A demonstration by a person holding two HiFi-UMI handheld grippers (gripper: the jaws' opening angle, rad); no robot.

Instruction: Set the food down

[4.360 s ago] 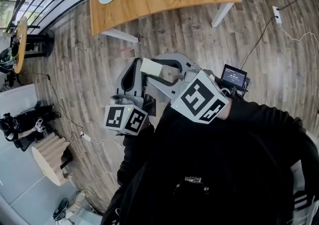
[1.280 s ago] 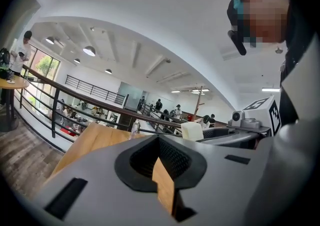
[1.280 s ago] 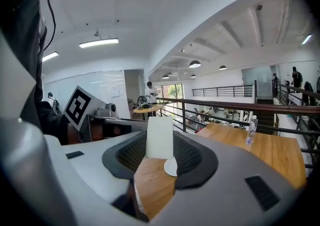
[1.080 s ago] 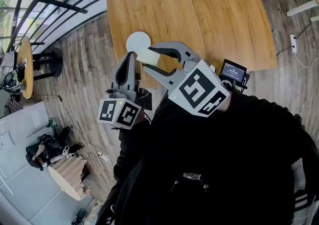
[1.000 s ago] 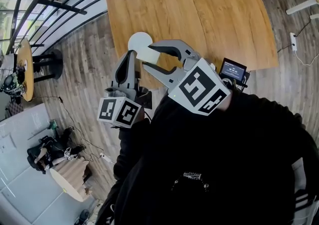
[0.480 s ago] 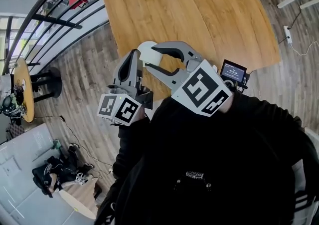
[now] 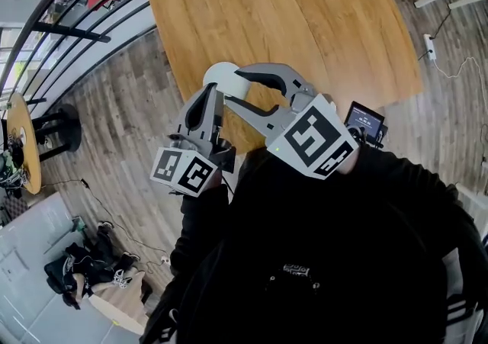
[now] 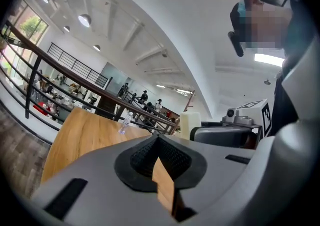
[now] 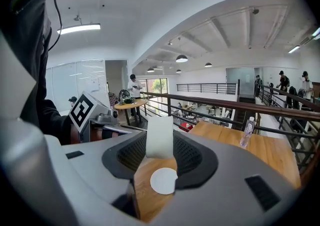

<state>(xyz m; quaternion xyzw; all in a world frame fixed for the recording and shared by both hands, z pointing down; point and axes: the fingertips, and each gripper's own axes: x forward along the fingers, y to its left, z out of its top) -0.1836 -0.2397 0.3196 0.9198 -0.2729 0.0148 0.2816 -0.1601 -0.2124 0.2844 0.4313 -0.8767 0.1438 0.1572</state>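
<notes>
A pale rectangular food block (image 7: 237, 86) sits between the jaws of my right gripper (image 7: 231, 88), which is shut on it. In the right gripper view the food block (image 9: 160, 136) hangs just above a small round white plate (image 9: 164, 180). That plate (image 7: 216, 75) lies on the wooden table (image 7: 305, 14) close to its near edge. My left gripper (image 7: 208, 97) is beside the right one, over the table's edge, jaws together and empty. From the left gripper view the food block (image 8: 190, 125) shows to the right.
A clear water bottle (image 9: 245, 132) stands farther back on the table (image 9: 272, 157). A small device with a lit screen (image 7: 364, 121) is by my right arm. A railing (image 7: 69, 7) and a round side table (image 7: 21, 153) stand to the left. Cables lie on the floor.
Both grippers have come forward from over the floor to the table's near edge. The food block has moved over the white plate. The grip has not changed.
</notes>
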